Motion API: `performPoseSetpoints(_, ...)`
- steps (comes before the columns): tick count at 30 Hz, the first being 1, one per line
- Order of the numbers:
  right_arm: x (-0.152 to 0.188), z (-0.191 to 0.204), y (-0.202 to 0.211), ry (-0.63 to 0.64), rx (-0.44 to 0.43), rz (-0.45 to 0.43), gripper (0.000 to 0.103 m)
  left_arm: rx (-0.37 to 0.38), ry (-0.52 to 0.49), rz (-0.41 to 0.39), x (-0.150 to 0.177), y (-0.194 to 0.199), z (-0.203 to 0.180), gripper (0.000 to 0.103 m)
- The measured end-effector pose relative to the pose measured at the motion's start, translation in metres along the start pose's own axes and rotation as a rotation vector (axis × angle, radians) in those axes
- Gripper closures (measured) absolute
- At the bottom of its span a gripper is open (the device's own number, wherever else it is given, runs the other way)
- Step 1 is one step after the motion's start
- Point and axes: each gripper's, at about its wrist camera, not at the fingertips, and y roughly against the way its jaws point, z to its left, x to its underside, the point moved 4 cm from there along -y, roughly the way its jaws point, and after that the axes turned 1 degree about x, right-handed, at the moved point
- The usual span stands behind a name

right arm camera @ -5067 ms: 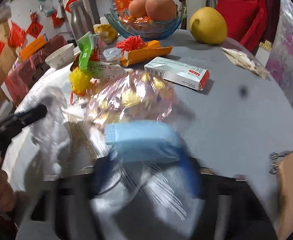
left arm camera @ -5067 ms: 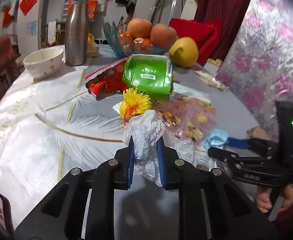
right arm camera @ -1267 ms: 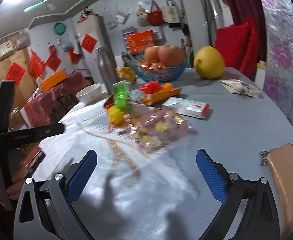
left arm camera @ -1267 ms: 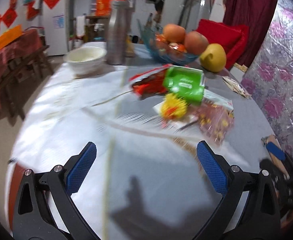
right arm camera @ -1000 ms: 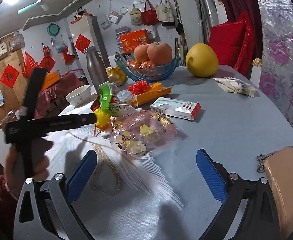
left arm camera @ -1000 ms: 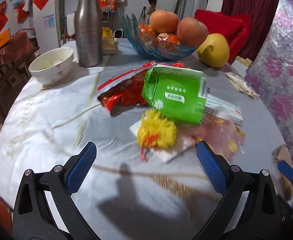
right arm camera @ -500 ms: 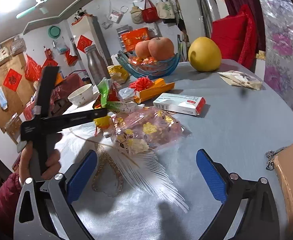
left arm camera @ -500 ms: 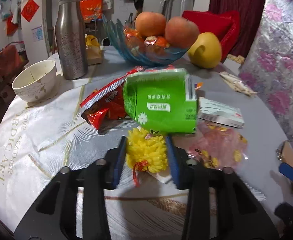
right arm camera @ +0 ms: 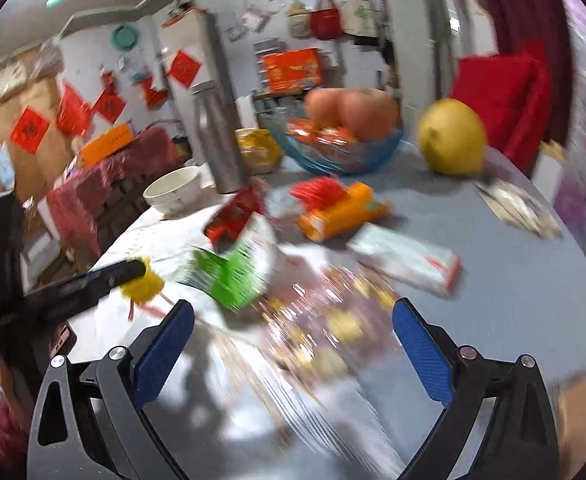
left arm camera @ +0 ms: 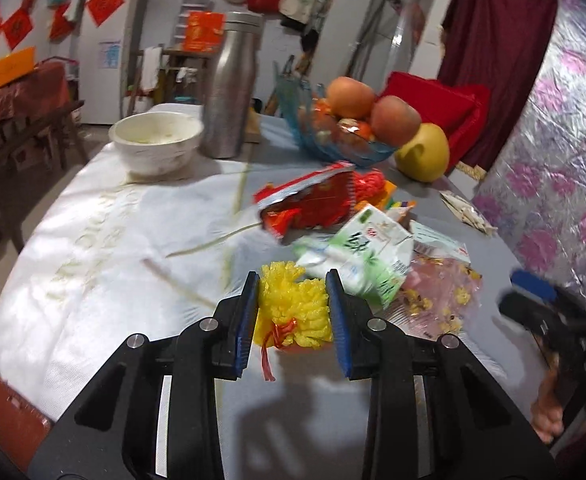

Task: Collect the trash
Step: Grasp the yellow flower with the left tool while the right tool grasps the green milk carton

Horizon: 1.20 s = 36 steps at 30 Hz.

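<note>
The left gripper (left arm camera: 293, 308) is clamped on the yellow pompom (left arm camera: 295, 310), holding it just above the table (left arm camera: 93, 240) in front of the green carton (left arm camera: 367, 256), so one piece of trash is picked up. The right gripper (right arm camera: 291, 344) hangs wide open and empty over the pink wrapper (right arm camera: 333, 320). Next, I'd say: carry the pompom off to wherever trash goes, no bin in sight.

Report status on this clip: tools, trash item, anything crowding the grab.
Left tool shut on yellow pom-pom. Right tool open, holding nothing, above pink candy bag. Green carton lies right behind the pom-pom.
</note>
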Motion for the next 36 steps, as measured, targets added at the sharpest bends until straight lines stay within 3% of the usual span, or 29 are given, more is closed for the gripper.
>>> performPoseSetpoints(4, -0.017, 0.023, -0.042, 0.065, 0.027, 0.07, 0.006, -0.046, 0.009, 0.004, 0.005, 0.004, 0.01, 0.069)
performPoseSetpoints(9, -0.029, 0.003, -0.097, -0.081, -0.012, 0.172, 0.007, -0.017, 0.005, 0.057, 0.008, -0.007, 0.008, 0.069)
performPoseSetpoints(12, -0.025, 0.001, -0.112, -0.098, -0.018, 0.192, 0.017, 0.0, -0.006, 0.081, 0.011, -0.012, 0.004, 0.069)
performPoseSetpoints(14, -0.024, 0.009, -0.114, -0.036, 0.003, 0.179, 0.033, 0.011, -0.009, 0.089, 0.012, -0.014, 0.003, 0.069)
performPoseSetpoints(16, -0.021, 0.015, -0.119, -0.016, -0.033, 0.199, 0.068, 0.013, -0.013, 0.093, 0.013, -0.015, 0.002, 0.069)
performPoseSetpoints(17, -0.02, 0.018, -0.12, -0.008, -0.039, 0.196, 0.069, 0.01, -0.015, 0.093, 0.013, -0.016, 0.002, 0.069)
performPoseSetpoints(20, -0.028, 0.021, -0.101, -0.004, -0.067, 0.123, 0.082, -0.003, -0.01, 0.09, 0.013, -0.016, 0.004, 0.069)
performPoseSetpoints(24, -0.04, 0.02, -0.059, -0.011, -0.058, 0.006, 0.082, -0.013, 0.006, 0.041, 0.008, -0.006, 0.007, 0.069)
performPoseSetpoints(31, -0.025, 0.02, 0.012, -0.013, -0.032, -0.123, 0.082, -0.054, -0.006, -0.005, 0.018, 0.04, -0.001, 0.069)
performPoseSetpoints(36, -0.01, 0.03, 0.05, -0.02, -0.107, -0.148, 0.082, -0.13, -0.036, -0.056, 0.027, 0.089, -0.002, 0.069)
